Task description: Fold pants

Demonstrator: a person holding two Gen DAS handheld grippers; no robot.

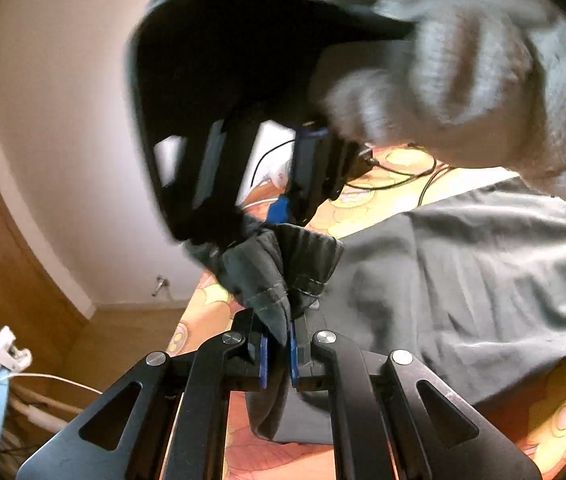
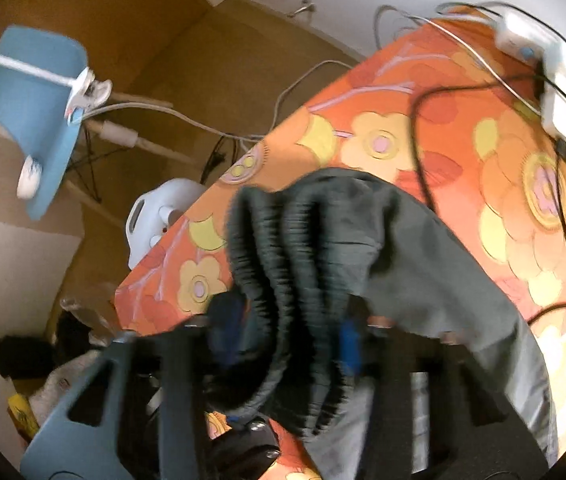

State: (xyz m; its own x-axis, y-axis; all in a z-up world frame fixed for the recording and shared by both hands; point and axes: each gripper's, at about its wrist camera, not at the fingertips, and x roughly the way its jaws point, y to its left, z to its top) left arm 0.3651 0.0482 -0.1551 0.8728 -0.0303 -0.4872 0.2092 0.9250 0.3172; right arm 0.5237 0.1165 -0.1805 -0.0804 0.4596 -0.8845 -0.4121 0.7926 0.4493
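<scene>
Dark grey pants (image 1: 463,280) lie spread over a table with an orange flowered cloth (image 1: 399,164). My left gripper (image 1: 278,344) is shut on a hemmed edge of the pants, bunched between its blue pads. The right gripper (image 1: 283,208), blurred, sits just beyond, gripping the same bunch, with a grey-gloved hand (image 1: 463,80) on it. In the right wrist view my right gripper (image 2: 287,332) is closed around the ribbed waistband (image 2: 283,248) of the pants (image 2: 443,288), lifted above the tablecloth (image 2: 503,208). Motion blur softens both views.
Black and white cables (image 2: 435,128) and white chargers (image 2: 563,92) lie at the table's far end. A blue chair (image 2: 39,120), a white jug (image 2: 163,216) and clutter stand on the wooden floor beside the table. A wall (image 1: 63,120) lies beyond.
</scene>
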